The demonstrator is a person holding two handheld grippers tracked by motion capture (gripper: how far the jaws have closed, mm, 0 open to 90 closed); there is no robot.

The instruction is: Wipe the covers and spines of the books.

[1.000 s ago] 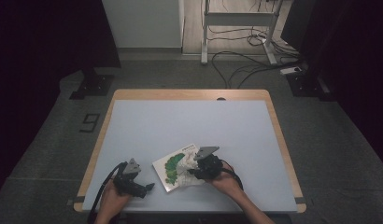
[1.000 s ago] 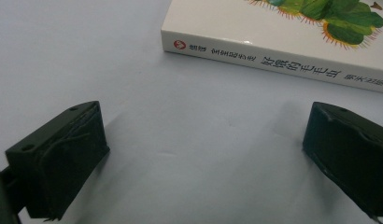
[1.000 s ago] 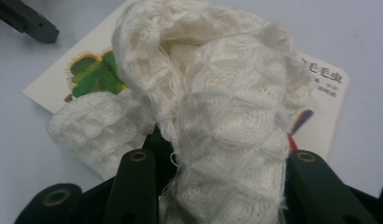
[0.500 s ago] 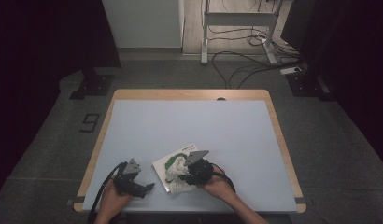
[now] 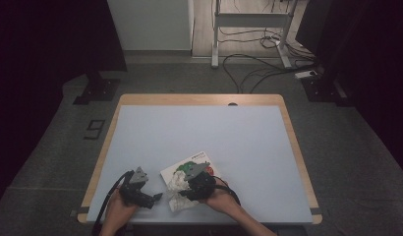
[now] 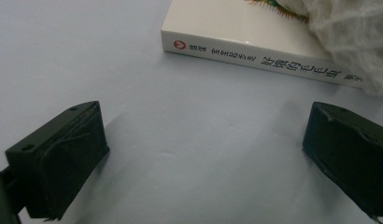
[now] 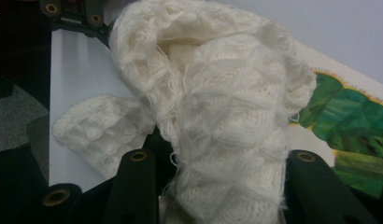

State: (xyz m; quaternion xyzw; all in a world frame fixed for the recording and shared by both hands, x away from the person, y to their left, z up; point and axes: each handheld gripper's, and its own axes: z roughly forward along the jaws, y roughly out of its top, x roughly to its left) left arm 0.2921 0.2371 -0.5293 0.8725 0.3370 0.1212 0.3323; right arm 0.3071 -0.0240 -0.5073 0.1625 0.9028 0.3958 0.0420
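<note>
From above, my right gripper (image 5: 184, 183) bunches the white knit cloth (image 5: 176, 196) over the book (image 5: 195, 161) at the table's (image 5: 239, 137) near edge; my left gripper (image 5: 158, 197) waits beside it. Its own view shows jaws wide and empty, the book's spine (image 6: 259, 58) lying crosswise ahead. My right jaws pinch the cloth (image 7: 227, 140) (book underneath).
</note>
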